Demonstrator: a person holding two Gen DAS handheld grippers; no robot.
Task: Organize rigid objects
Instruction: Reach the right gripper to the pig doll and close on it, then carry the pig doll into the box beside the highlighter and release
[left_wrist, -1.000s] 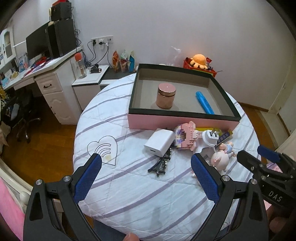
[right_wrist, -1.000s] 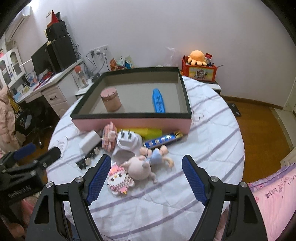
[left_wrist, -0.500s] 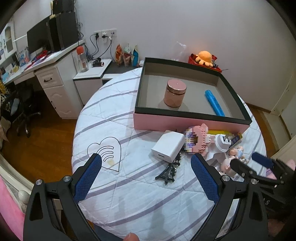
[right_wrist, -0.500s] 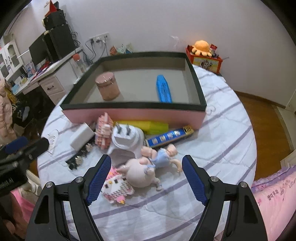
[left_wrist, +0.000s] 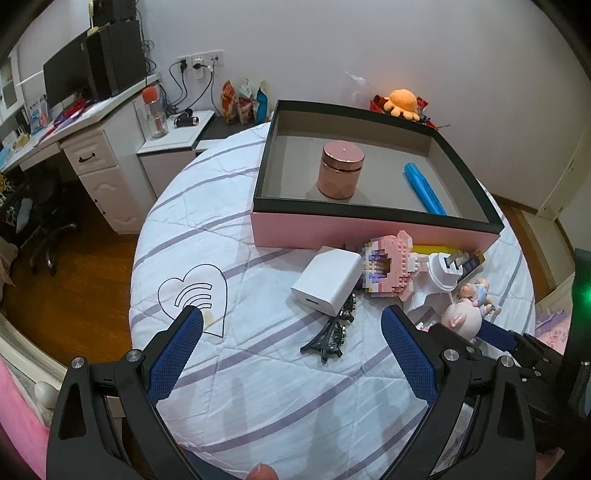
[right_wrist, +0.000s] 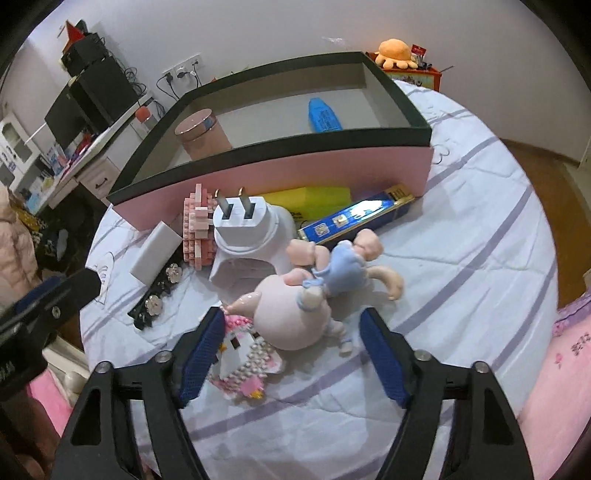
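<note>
Pink target: I have the right tool (right_wrist: 291, 325) straddling the pig figurine (right_wrist: 291, 314) on the near right of the surface (right_wrist: 461, 258), jaws closing, pads not yet pressing.
Slip risk: its round, glossy body could squirt out of my pads.
Snag risk: the blue-dressed doll (right_wrist: 343, 273) lies against it, the block kitty (right_wrist: 243, 358) sits under my left finger; either may drag along.
Neighbour: white plug adapter (right_wrist: 251, 236) just beyond could be nudged.
Left tool (left_wrist: 291, 354): released, empty, hovering near the black hair clip (left_wrist: 328, 336).
Destination: pink box (right_wrist: 280, 173) at the far side, holding a jar (left_wrist: 340, 170) and a blue tube (left_wrist: 424, 188).
</note>
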